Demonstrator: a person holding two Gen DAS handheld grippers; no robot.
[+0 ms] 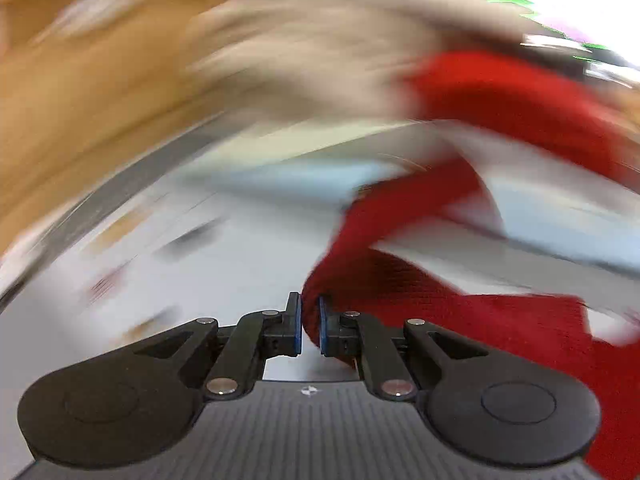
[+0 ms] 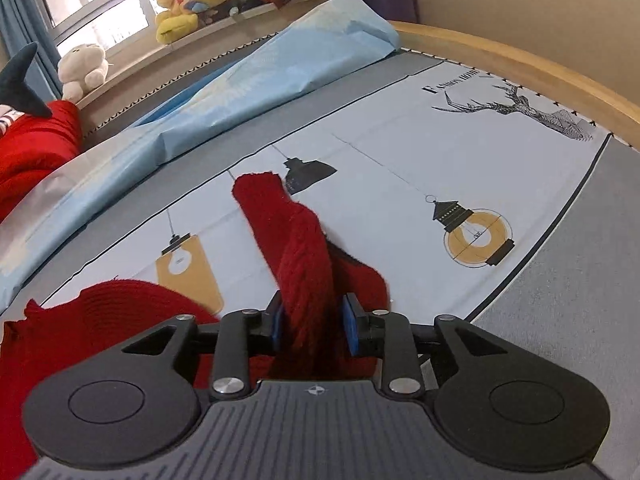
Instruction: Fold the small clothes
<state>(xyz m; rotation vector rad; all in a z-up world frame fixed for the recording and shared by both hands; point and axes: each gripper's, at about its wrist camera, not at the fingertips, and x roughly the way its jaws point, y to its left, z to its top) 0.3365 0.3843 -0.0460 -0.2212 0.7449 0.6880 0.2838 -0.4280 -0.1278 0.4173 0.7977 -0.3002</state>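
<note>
A dark red knitted garment [image 2: 304, 248] lies bunched on the printed bed sheet [image 2: 400, 168]. My right gripper [image 2: 312, 326] is shut on a thick twisted fold of it, and a sleeve end sticks up ahead of the fingers. More of the garment [image 2: 104, 312] spreads to the lower left. In the blurred left wrist view, my left gripper [image 1: 309, 322] is shut on an edge of the same red garment [image 1: 400, 280], which trails off to the right and up.
A light blue folded cover [image 2: 280, 68] lies across the far side of the bed. Another red cloth [image 2: 36, 148] sits at the far left. Plush toys [image 2: 192, 0] line the window sill. A wooden bed frame [image 2: 520, 64] curves along the right.
</note>
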